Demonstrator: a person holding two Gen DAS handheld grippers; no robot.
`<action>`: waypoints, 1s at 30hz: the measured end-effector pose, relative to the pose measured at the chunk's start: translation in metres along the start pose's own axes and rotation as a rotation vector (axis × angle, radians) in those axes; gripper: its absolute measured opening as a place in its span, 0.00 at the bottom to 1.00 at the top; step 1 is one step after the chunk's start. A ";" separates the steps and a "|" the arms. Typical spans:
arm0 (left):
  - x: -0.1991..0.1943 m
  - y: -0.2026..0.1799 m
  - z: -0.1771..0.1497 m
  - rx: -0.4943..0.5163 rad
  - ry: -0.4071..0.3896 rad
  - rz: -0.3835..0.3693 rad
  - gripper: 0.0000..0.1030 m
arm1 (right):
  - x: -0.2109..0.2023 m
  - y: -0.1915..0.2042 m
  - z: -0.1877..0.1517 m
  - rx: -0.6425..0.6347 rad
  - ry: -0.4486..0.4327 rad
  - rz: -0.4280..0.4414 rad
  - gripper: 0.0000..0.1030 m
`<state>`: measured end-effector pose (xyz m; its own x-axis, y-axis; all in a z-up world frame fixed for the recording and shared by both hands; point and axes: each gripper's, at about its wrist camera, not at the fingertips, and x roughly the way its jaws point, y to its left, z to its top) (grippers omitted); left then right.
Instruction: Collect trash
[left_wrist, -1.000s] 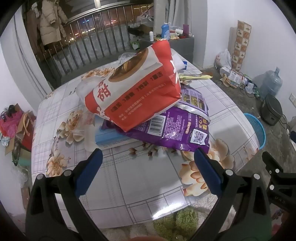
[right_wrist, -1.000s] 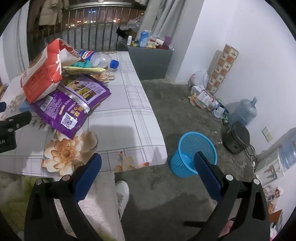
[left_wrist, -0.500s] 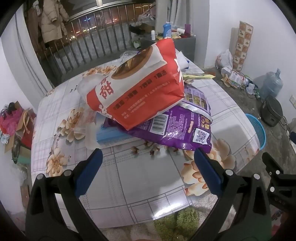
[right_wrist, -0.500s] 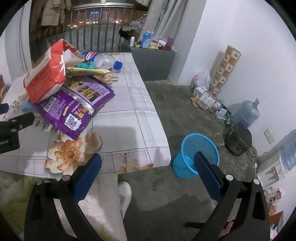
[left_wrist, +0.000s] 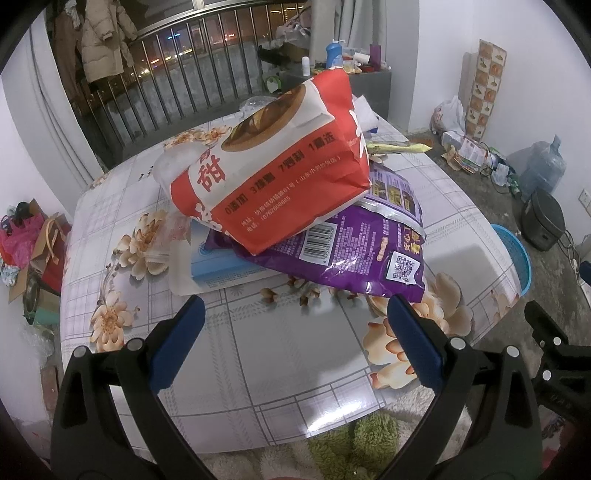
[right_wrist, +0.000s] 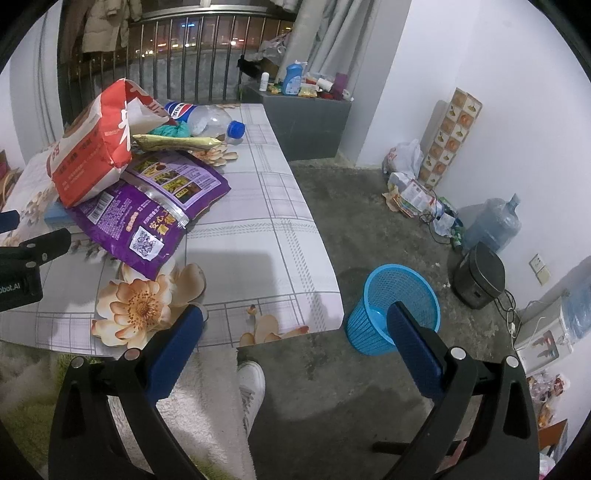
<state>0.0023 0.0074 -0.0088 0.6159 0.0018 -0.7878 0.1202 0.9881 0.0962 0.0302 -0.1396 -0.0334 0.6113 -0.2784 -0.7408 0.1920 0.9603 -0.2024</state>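
Note:
A pile of trash lies on the flowered table (left_wrist: 258, 369): a red and white bag (left_wrist: 273, 170) on top of a purple pouch (left_wrist: 354, 251) and a light blue pack (left_wrist: 221, 264). In the right wrist view the red bag (right_wrist: 88, 155), purple pouch (right_wrist: 155, 206), a yellow wrapper (right_wrist: 173, 141) and a clear plastic bottle (right_wrist: 207, 118) show at the left. A blue mesh basket (right_wrist: 395, 306) stands on the floor beside the table. My left gripper (left_wrist: 293, 332) is open and empty, just short of the pile. My right gripper (right_wrist: 295, 332) is open and empty over the table's corner and floor.
A grey cabinet (right_wrist: 306, 122) with bottles stands behind the table by a railing. A water jug (right_wrist: 495, 225), a black pot (right_wrist: 480, 275) and loose litter (right_wrist: 410, 192) lie along the right wall. A white shoe (right_wrist: 251, 387) and green rug (left_wrist: 354, 446) are below.
Both grippers have moved slightly forward and up; the pile sits a little nearer the left gripper. Both stay open and nothing on the table has moved.

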 end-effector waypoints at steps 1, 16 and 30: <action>0.001 0.000 0.000 0.000 0.001 0.000 0.92 | 0.000 0.000 0.000 0.000 0.000 0.000 0.94; 0.005 0.002 -0.002 -0.004 0.003 0.002 0.92 | 0.000 -0.001 0.001 0.004 0.001 0.010 0.94; 0.002 0.008 0.003 -0.011 0.005 0.003 0.92 | 0.000 0.000 0.002 0.007 0.001 0.014 0.94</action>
<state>0.0065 0.0147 -0.0074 0.6124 0.0054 -0.7905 0.1097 0.9897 0.0918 0.0322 -0.1395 -0.0322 0.6131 -0.2648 -0.7443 0.1884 0.9640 -0.1878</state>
